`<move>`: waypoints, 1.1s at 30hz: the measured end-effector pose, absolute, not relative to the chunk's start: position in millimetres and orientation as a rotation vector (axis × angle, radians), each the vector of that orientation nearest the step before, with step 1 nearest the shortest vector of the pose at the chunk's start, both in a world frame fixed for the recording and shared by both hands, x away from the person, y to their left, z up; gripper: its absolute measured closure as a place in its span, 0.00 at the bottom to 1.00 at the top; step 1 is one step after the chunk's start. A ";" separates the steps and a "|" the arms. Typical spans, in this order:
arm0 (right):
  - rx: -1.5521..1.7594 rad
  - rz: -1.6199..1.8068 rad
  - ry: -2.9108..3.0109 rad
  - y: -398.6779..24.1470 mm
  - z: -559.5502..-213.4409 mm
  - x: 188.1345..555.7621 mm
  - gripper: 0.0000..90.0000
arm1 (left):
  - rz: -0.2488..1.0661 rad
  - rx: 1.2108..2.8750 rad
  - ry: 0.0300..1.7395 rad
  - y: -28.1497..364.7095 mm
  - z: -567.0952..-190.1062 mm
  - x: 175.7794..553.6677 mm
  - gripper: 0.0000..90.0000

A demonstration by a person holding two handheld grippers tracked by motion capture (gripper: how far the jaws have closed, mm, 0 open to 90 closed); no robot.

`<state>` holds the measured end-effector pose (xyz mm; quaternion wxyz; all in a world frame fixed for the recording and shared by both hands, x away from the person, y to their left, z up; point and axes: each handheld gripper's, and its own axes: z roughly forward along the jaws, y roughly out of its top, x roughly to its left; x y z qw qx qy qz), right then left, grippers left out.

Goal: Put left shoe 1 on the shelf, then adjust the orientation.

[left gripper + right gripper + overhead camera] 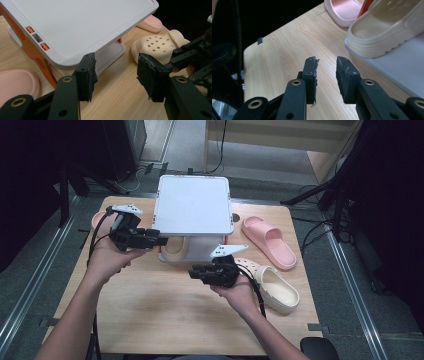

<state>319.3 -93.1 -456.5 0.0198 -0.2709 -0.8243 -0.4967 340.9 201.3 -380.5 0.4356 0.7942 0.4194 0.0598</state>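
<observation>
Your left gripper [161, 240] has its jaws wide and empty, and your right gripper [194, 271] has its jaws partly open, holding nothing. One cream clog [384, 25] already sits on the rack's [192, 205] lower shelf, just ahead of your right jaws. Its mate [272, 285] waits on the surface [165, 320], likely next.

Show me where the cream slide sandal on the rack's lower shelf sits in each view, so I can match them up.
High view: cream slide sandal at centre, tucked under the grey top of the rack, between the two grippers.
Left gripper view: I cannot make it out; the rack top covers that shelf.
Right gripper view: upper right, resting on the grey lower shelf.
Shared landmark: the rack's orange leg.
</observation>
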 end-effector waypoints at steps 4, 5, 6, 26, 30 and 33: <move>-0.821 -1.564 -2.622 -109.5 -451.5 319.2 0.77 | 0.168 1.985 1.045 197.4 -386.0 333.2 0.54; -0.818 -1.553 -2.647 -113.7 -451.5 319.5 0.76 | 0.170 1.983 1.049 196.8 -388.4 331.5 0.54; -0.817 -1.542 -2.671 -118.4 -452.1 320.0 0.76 | 0.169 1.983 1.051 196.5 -389.9 330.4 0.54; -0.911 -1.454 -2.803 -189.7 -453.3 312.5 0.71 | 0.183 2.023 1.043 188.2 -427.8 319.6 0.50; -0.960 -1.455 -2.795 -203.9 -453.3 308.4 0.71 | 0.181 2.051 1.020 181.4 -430.9 321.0 0.50; -0.993 -1.457 -2.791 -211.6 -453.2 305.6 0.70 | 0.168 2.053 1.005 176.5 -433.3 323.6 0.51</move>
